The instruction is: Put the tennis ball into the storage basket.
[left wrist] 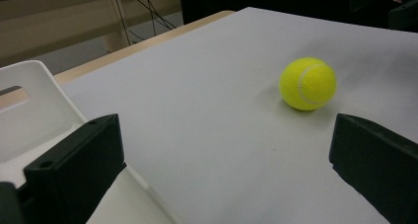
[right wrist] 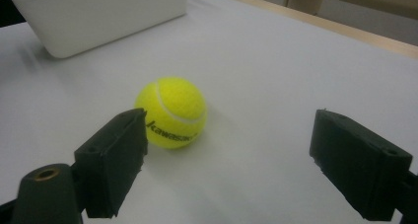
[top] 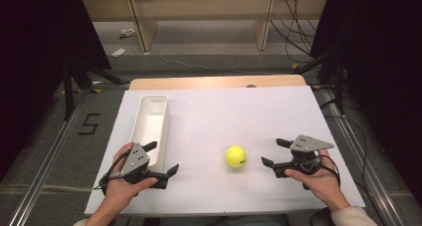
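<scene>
High view: a yellow tennis ball (top: pixel 236 156) rests on the white desk (top: pixel 224 111), a little right of centre and toward the person's side, touched by neither gripper. The right gripper (top: pixel 276 153) sits just to the ball's right, held in the person's right hand (top: pixel 318 178), its jaws spread apart and pointing leftward at the ball with a gap of bare desk between them. The left gripper (top: pixel 161 158) is held in the left hand (top: pixel 122 183) near the front left part of the desk, its jaws likewise released and holding nothing, one jaw over the near end of a white bin (top: pixel 152 120) that stands lengthwise along the left side. In the right gripper view the ball (right wrist: pixel 171 112) lies just beyond the left-hand jaw (black lettering shows on its felt), near that jaw's tip and not between the two, and the white bin (right wrist: pixel 98 14) stands farther back. In the left gripper view the ball (left wrist: pixel 308 83) lies well ahead, toward the right-hand jaw, and the bin's rim (left wrist: pixel 29 105) sits beside the other jaw.
</scene>
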A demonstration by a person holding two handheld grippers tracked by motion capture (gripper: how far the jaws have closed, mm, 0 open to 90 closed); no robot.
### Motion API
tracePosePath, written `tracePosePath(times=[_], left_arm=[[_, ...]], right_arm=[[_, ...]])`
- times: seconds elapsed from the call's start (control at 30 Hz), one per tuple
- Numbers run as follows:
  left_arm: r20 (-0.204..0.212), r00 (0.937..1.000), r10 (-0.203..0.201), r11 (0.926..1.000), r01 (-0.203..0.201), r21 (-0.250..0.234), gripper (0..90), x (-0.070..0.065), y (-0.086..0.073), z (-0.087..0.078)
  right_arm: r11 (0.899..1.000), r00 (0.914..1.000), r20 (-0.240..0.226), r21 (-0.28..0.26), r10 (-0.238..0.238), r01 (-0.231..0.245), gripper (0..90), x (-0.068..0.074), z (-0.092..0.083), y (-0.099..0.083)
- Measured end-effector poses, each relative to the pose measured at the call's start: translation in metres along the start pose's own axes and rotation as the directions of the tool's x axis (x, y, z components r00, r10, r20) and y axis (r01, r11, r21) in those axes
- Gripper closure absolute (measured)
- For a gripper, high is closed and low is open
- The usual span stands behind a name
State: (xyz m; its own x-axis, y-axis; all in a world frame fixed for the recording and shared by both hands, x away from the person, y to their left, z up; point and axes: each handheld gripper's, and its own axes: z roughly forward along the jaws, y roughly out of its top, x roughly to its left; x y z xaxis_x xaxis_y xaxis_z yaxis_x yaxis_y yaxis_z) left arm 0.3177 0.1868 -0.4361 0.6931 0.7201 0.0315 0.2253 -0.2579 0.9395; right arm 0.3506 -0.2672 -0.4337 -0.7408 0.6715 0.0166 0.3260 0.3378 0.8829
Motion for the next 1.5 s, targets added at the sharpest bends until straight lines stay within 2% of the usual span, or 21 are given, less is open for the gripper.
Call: tracePosePath(times=[0.37, 1.5], left_arm=[[0.000, 1.0000, 0.001, 1.0000, -0.001, -0.005, 0.0, -0.001, 0.000, -0.001], [0.007, 1.0000, 0.000, 0.9999, 0.000, -0.013, 0.0, -0.001, 0.001, -0.003]], right_arm=[[1.000, 0.9999, -0.009, 0.007, -0.014, 0.014, 15.2, 0.004, 0.004, 0.002], [0.998, 0.9975, -0.056, 0.045, -0.043, 0.046, 15.6, 0.016, 0.047, 0.016]])
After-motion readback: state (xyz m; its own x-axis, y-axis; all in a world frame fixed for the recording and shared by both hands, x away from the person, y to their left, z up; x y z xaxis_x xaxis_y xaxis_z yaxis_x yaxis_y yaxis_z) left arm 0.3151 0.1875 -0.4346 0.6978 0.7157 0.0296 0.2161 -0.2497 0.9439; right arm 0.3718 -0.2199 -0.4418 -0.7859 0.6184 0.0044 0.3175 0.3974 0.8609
